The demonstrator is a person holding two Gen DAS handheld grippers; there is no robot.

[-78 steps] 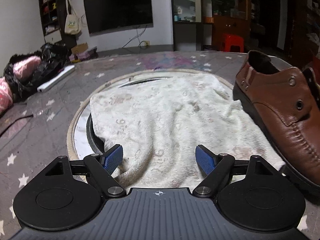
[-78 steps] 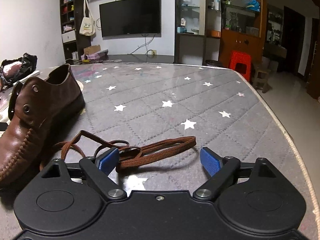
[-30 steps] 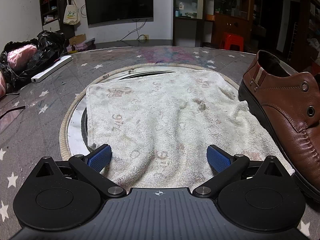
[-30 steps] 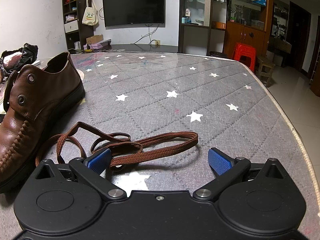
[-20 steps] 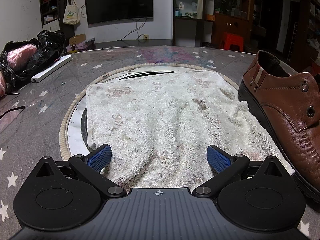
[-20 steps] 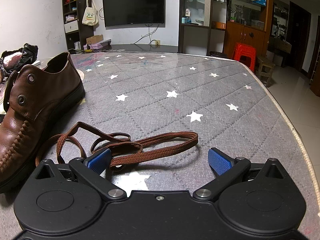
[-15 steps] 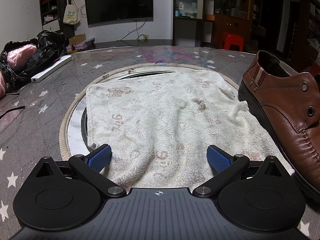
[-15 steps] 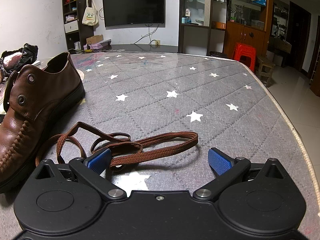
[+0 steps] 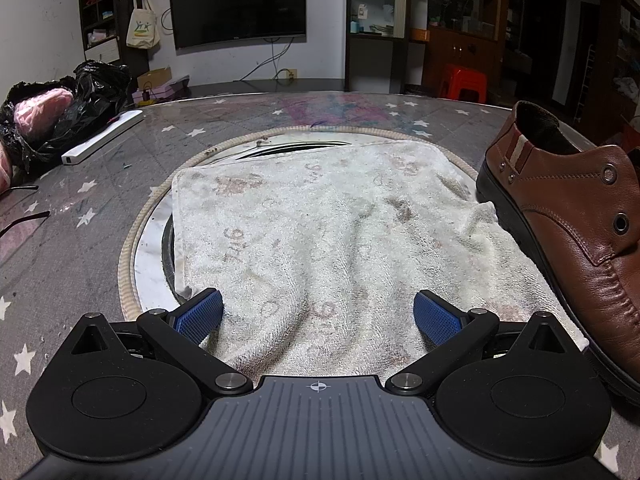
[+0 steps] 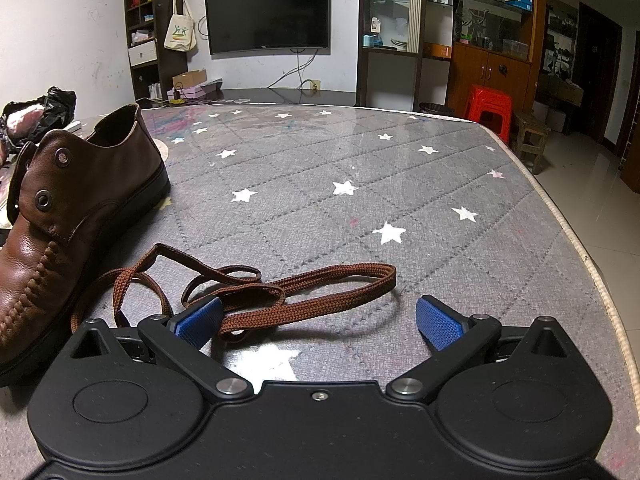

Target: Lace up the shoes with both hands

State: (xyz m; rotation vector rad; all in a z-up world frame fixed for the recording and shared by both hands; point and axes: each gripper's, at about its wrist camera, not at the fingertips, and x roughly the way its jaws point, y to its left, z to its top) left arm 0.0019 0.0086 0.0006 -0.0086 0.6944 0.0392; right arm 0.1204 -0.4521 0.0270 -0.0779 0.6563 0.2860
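Note:
A brown leather shoe (image 9: 576, 216) with bare metal eyelets stands on the grey star-patterned table, at the right of the left wrist view and at the left of the right wrist view as shoe (image 10: 68, 208). A loose brown lace (image 10: 288, 292) lies coiled on the table beside the shoe, just ahead of my right gripper (image 10: 318, 316). That gripper is open; its left pad (image 10: 196, 320) sits close to the lace without clamping it. My left gripper (image 9: 318, 314) is open over a white towel (image 9: 332, 236), holding nothing.
The towel covers a round metal-rimmed inset (image 9: 132, 248) in the table. A black bag (image 9: 60, 116) with pink items and a white bar (image 9: 102, 136) lie at the far left. The table's right edge (image 10: 592, 264) drops to a tiled floor with a red stool (image 10: 488, 112).
Both grippers opened wider and shifted slightly since 2.6 s ago. Over the last second nothing has visibly moved.

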